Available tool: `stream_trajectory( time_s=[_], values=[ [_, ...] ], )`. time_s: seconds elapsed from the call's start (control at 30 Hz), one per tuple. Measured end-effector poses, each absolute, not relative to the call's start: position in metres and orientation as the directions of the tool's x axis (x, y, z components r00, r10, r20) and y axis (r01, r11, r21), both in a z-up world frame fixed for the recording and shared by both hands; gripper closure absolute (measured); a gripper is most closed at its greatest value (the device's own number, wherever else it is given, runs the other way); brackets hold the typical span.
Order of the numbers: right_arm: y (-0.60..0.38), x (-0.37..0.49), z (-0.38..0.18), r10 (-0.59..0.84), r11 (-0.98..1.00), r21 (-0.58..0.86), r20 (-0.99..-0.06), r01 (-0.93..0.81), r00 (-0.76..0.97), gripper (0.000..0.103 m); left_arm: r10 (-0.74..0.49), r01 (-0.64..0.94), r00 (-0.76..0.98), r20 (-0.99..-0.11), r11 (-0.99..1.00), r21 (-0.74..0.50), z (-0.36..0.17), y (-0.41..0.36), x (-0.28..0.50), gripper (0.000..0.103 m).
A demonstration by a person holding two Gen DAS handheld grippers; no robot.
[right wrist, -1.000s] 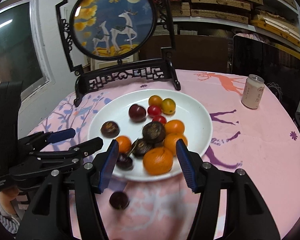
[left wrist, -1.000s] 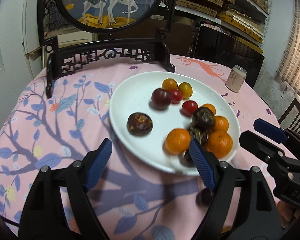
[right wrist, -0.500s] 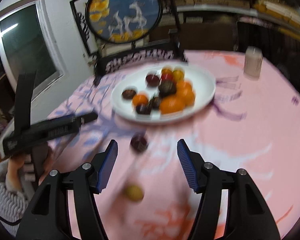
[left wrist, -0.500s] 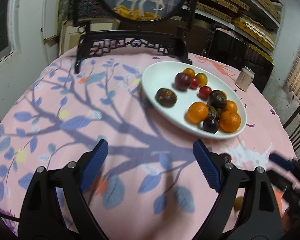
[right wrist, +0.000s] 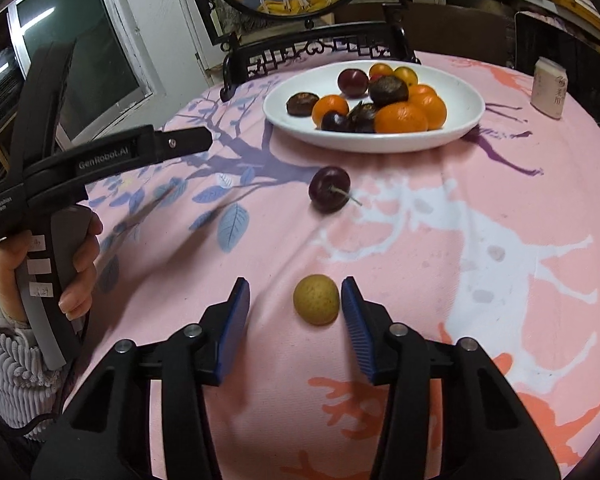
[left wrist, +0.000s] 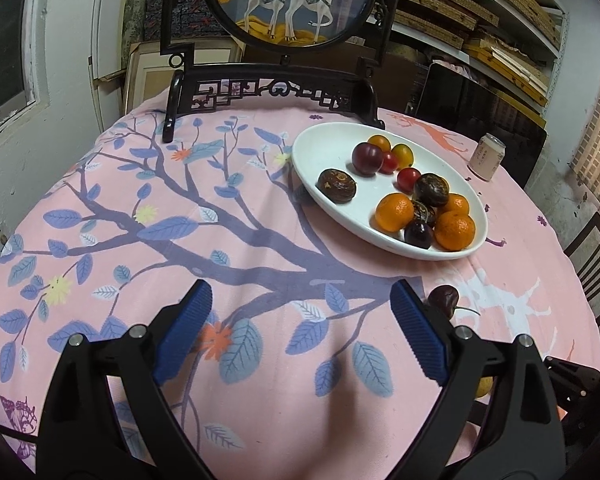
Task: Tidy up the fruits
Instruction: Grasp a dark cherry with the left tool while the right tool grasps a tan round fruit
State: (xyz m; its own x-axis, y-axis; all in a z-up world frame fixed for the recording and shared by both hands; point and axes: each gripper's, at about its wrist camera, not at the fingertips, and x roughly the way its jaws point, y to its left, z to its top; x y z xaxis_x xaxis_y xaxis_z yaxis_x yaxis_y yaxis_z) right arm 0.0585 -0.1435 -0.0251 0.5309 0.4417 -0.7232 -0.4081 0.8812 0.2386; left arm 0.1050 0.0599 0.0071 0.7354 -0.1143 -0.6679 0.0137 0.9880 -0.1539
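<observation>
A white plate (left wrist: 328, 148) (right wrist: 460, 100) holds several oranges, dark plums, small tomatoes and brown wrinkled fruits. A dark cherry with a stem (right wrist: 329, 189) (left wrist: 443, 299) lies on the pink cloth in front of the plate. Nearer, a small yellow-brown fruit (right wrist: 316, 299) rests on the cloth between the blue pads of my right gripper (right wrist: 295, 296). Its jaws are closing; the right pad is close to the fruit and the left pad stands apart from it. My left gripper (left wrist: 300, 308) hovers over bare cloth, its jaws opening wide with nothing between them.
A black carved stand with a round deer picture (left wrist: 276, 88) rises behind the plate. A pale drink can (left wrist: 486, 158) (right wrist: 548, 88) stands at the far right. A hand (right wrist: 80, 264) holds the left gripper's handle at the left. A dark chair (left wrist: 596, 264) is beyond the table's right edge.
Both grippers pulled back from the plate toward the near side of the table. The right one sank around the yellow-brown fruit and its jaws narrowed. The left jaws widened.
</observation>
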Motion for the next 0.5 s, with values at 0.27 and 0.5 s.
stream_trajectory(
  time_s=[0.27,0.5],
  values=[
    [-0.151,0.065,-0.030,0.458,0.878,0.286,-0.734,-0.384,0.501,0.074,-0.136,0.069,0.725,-0.675,0.990,-0.125,0.005,0.046,0.103,0.011],
    [-0.166,0.063,-0.019,0.444,0.890,0.279,-0.709,-0.360,0.549,0.079,-0.196,0.208,0.707,-0.680,0.976,-0.065,-0.002,0.011,0.098,0.011]
  ],
)
